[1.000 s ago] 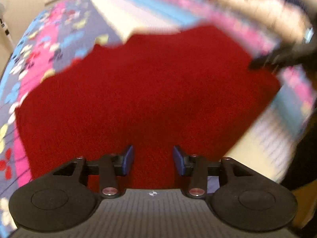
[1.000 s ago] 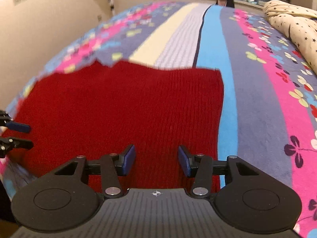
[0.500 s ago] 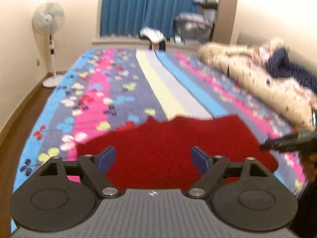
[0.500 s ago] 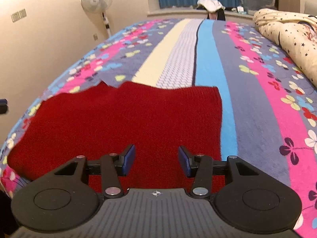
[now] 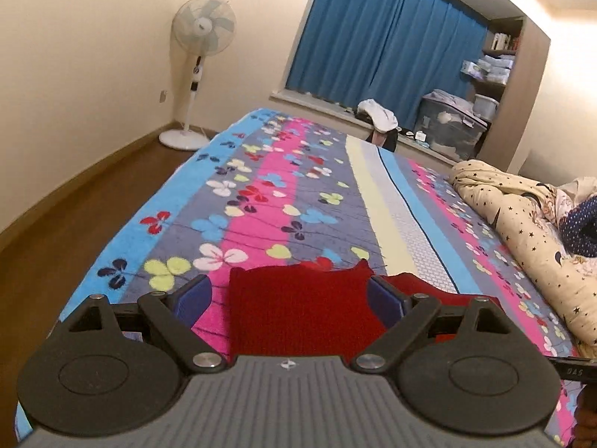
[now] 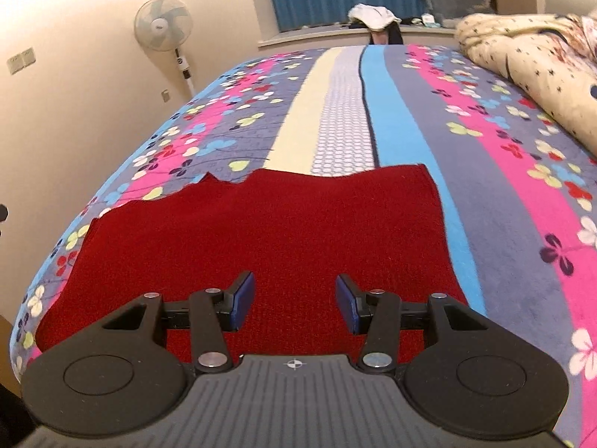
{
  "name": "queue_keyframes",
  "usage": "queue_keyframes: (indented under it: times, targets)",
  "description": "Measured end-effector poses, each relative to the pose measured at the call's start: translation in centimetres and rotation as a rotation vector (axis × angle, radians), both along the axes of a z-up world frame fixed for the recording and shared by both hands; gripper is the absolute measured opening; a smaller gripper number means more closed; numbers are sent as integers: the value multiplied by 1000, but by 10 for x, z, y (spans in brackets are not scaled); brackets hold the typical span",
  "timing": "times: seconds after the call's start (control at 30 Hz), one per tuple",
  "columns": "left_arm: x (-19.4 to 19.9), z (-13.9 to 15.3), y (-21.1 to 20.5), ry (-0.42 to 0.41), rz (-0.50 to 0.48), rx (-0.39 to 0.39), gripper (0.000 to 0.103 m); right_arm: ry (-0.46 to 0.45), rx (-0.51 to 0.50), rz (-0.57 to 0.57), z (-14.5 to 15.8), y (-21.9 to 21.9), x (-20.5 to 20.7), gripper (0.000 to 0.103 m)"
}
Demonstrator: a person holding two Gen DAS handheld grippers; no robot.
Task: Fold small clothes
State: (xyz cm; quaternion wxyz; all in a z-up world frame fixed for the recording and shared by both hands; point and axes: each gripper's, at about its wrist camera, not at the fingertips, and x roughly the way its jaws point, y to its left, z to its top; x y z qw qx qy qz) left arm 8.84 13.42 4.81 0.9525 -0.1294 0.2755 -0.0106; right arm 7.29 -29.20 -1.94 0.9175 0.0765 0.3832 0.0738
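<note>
Red knit garment point(image 5: 298, 306): near edge hidden behind the left gripper point(image 5: 289, 300) body; the same in the right wrist view. Star-print quilt point(image 5: 530, 231), bed's right edge: cut off by the frame. Shelf contents point(image 5: 492, 67): possibly boxes, too small to tell.

Red knit garment point(image 6: 261, 239): one piece, deep red, fine ribbed texture, lying flat on the near end of the patterned bedspread point(image 6: 410, 119). Far edge runs straight toward 1 o'clock and turns jagged and notched toward 11 o'clock; right edge is straight, ending in a square corner. In the left wrist view the garment point(image 5: 302, 310) lies at 6 o'clock.
</note>
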Motion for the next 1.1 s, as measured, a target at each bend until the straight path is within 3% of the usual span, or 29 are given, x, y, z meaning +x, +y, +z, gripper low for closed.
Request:
queue_keyframes:
  times: [0.13, 0.2, 0.27, 0.33, 0.5, 0.57, 0.83, 1.1]
  targets:
    - [7, -6, 7, 35, 27, 9, 93, -1, 13, -3, 1, 10, 3, 50]
    - [7, -9, 11, 48, 51, 21, 93, -12, 28, 9, 3, 17, 3, 39]
    - [9, -11, 15, 61, 66, 21, 93, -24, 36, 30, 4, 26, 3, 9]
    - [11, -13, 18, 78, 81, 33, 89, -40, 38, 59, 3, 38, 3, 4]
    - [15, -20, 22, 135, 75, 40, 64, -69, 34, 190, -4, 82, 0, 4]
    - [17, -24, 23, 157, 73, 50, 60, -83, 14, 255, -8, 105, -2, 4]
    - [15, -28, 33, 177, 107, 59, 60, -30, -63, 375, -29, 167, -4, 4]
    - [16, -29, 42, 198, 127, 76, 60, -9, -68, 396, -37, 180, -2, 4]
